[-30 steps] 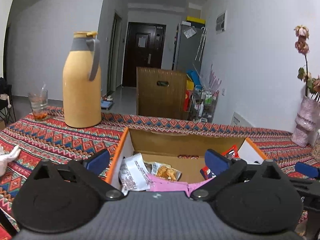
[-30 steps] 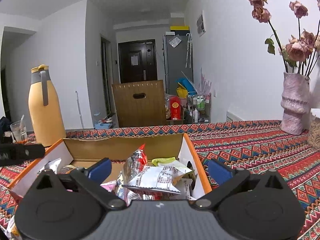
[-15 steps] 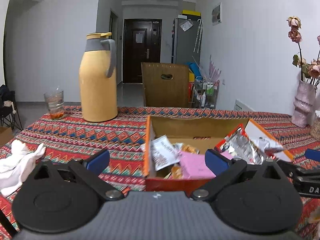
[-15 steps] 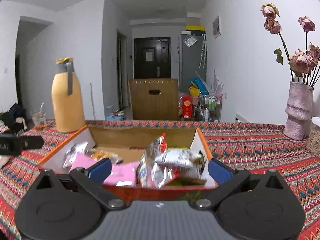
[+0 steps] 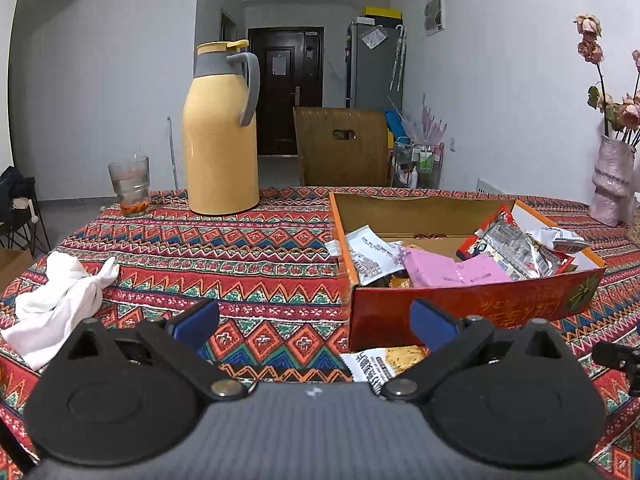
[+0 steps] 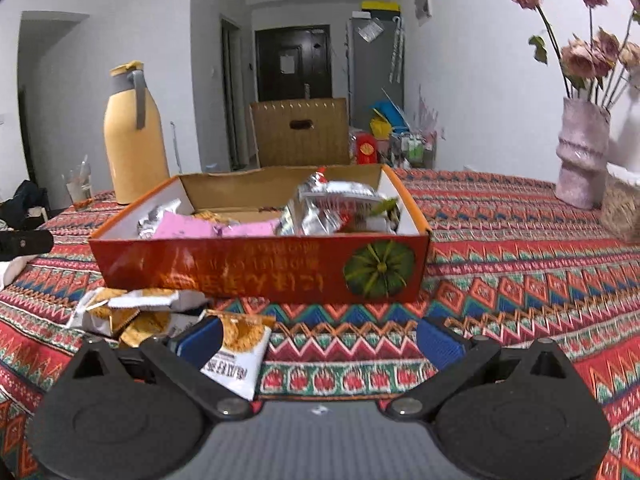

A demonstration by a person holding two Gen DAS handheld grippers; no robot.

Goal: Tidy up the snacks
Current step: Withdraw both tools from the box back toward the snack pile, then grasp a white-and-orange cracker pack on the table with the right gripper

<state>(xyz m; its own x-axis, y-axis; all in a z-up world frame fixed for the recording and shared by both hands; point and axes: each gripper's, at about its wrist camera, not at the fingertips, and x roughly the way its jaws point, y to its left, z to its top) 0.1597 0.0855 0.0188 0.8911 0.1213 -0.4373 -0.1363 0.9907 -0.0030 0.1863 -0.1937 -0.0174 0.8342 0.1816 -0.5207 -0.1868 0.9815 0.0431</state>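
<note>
Right wrist view: biscuit packets (image 6: 168, 322) lie on the tablecloth beside the left fingertip, both grippers' jaws apart, empty

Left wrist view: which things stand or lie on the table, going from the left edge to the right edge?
White cloth → drinking glass → yellow thermos jug → orange snack box → pink vase.

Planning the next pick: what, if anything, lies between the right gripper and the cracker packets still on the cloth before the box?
Nothing visible. The right gripper is open, and the cracker packets lie beside its left finger, short of the box.
</note>
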